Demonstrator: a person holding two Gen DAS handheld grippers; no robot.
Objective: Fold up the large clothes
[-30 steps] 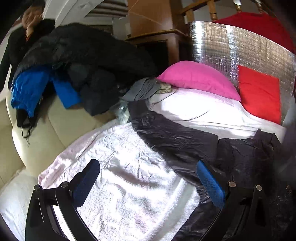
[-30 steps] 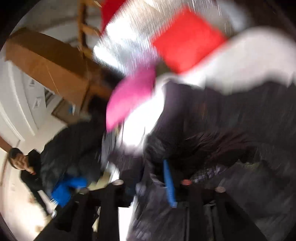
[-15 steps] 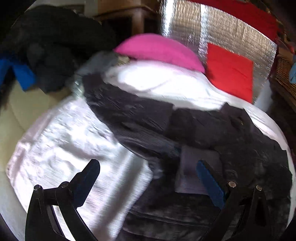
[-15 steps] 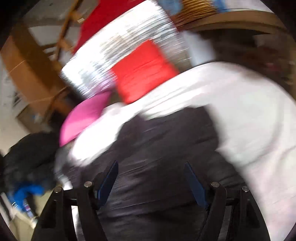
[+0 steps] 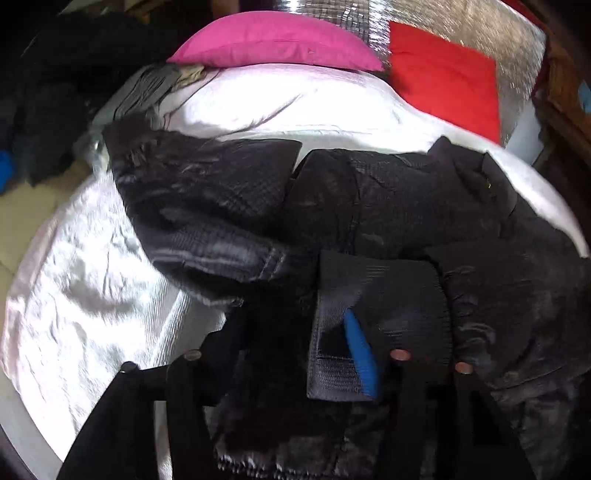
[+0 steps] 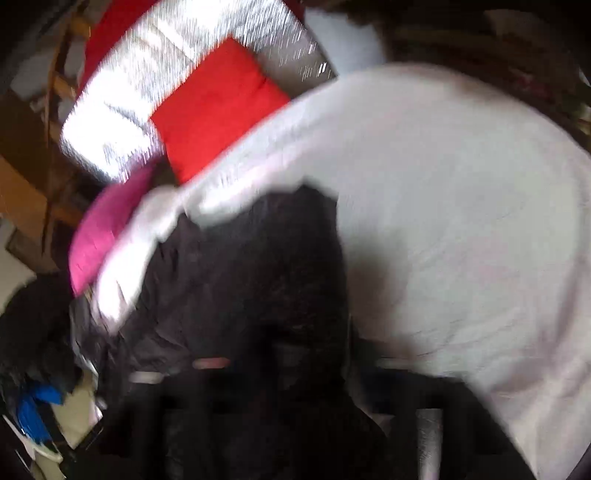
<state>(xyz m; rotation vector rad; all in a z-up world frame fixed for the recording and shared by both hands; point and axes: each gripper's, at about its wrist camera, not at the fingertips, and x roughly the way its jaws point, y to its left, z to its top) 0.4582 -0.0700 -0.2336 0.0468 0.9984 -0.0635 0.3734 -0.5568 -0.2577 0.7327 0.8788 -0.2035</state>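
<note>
Two tools come down on one black jacket (image 5: 388,192), which lies crumpled across the middle of a bed's white sheet (image 5: 92,277). In the left wrist view the jacket runs from the centre left to the right edge of the frame, one sleeve reaching toward the upper left. A grey ribbed band (image 5: 388,295) of the jacket sits in the lower centre. The left tool (image 5: 295,332) is at the bottom of the frame, and its jaws are closing with jacket cloth between them. One blue pad (image 5: 360,354) shows against the ribbed band, while the other finger is hidden under dark fabric, so I cannot tell whether the pads press on the cloth. In the right wrist view, which is badly blurred, the jacket fills the lower centre and the sheet takes up the right half. The right tool (image 6: 291,362) is a dark shape at the bottom, merging with the jacket. Its jaws are closing too, narrower than the left ones, with black cloth around them, but the blur hides whether they have hold of it. At the head of the bed a pink pillow (image 5: 277,40) lies in the upper centre of the left view, a red cushion (image 5: 447,77) in the upper right, leaning on a silver panel (image 5: 461,22). A heap of dark clothes (image 5: 48,92) sits in the upper left, beside the bed.
</note>
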